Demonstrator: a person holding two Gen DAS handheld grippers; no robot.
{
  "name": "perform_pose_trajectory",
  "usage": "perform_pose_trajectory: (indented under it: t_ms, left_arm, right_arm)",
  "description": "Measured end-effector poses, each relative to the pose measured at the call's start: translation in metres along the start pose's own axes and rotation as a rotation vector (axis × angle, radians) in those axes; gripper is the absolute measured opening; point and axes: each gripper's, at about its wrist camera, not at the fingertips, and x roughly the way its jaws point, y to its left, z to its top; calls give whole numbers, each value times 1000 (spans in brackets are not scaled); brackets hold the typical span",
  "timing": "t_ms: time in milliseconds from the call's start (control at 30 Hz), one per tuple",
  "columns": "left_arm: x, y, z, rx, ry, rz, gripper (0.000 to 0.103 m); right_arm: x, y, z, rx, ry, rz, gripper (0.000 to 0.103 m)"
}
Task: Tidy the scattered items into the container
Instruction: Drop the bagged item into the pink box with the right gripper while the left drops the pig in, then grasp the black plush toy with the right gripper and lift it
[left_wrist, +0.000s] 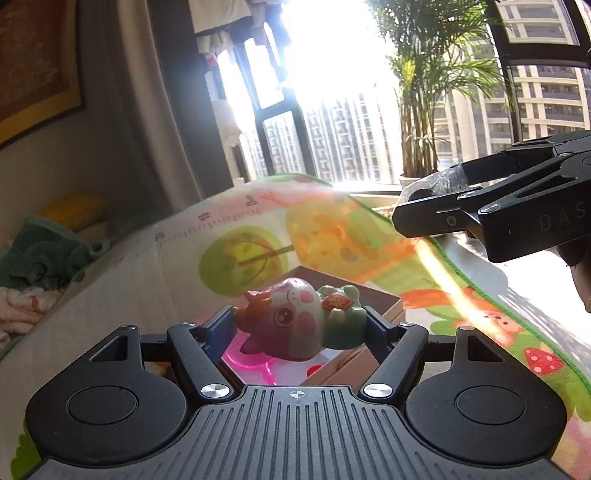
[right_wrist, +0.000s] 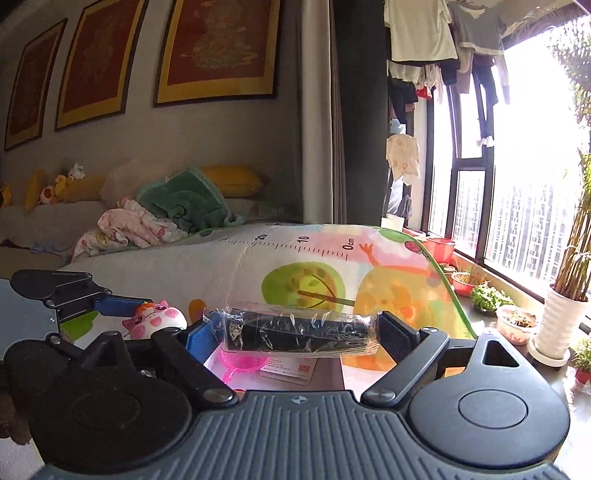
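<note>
Pink-and-white plastic filled the left wrist view: the left gripper (left_wrist: 299, 325) was clamped on a pig figurine (left_wrist: 291, 319), which lay sideways across the jaws, its long axis running pad to pad. It hung directly over the open cardboard box (left_wrist: 384, 299), where a pink strainer (left_wrist: 247, 363) already lay, so the drop looked to be straight down. The right gripper (left_wrist: 436, 206) hovered to the right, higher up. In the right wrist view, the right gripper (right_wrist: 295, 334) was closed on a black bar in clear wrap (right_wrist: 299, 332), held crosswise between the pads, above the box's white inside (right_wrist: 216, 360). The left gripper (right_wrist: 122, 306) sat to the left, apparently nearer the box.
</note>
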Motion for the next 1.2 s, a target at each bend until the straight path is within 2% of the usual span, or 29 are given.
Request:
perform_pose_trajectory:
  t_ms: [133, 300, 367, 467, 667, 833, 1000, 1200]
  left_arm:
    - [47, 13, -4, -41, 47, -11, 78]
    - [86, 25, -5, -87, 68, -16, 80]
    - [95, 31, -7, -118, 79, -48, 98]
    - [93, 34, -13, -120, 79, -63, 97]
    - [54, 42, -41, -135, 87, -44, 100]
    - [15, 60, -81, -149, 156, 52, 101]
    - [-19, 91, -123, -226, 249, 195, 102]
    - [-58, 122, -159, -336, 248, 328, 102]
  right_arm:
    - [53, -9, -1, 24, 36, -1, 89]
    - [108, -22, -1, 116, 109, 2, 89]
    - [125, -24, -2, 152, 144, 17, 91]
    - [137, -25, -4, 171, 168, 31, 94]
    - [138, -24, -6, 154, 128, -8, 95]
    - [134, -25, -4, 158, 117, -31, 95]
    - [133, -13, -1, 172, 140, -5, 95]
    - [128, 54, -3, 54, 140, 64, 95]
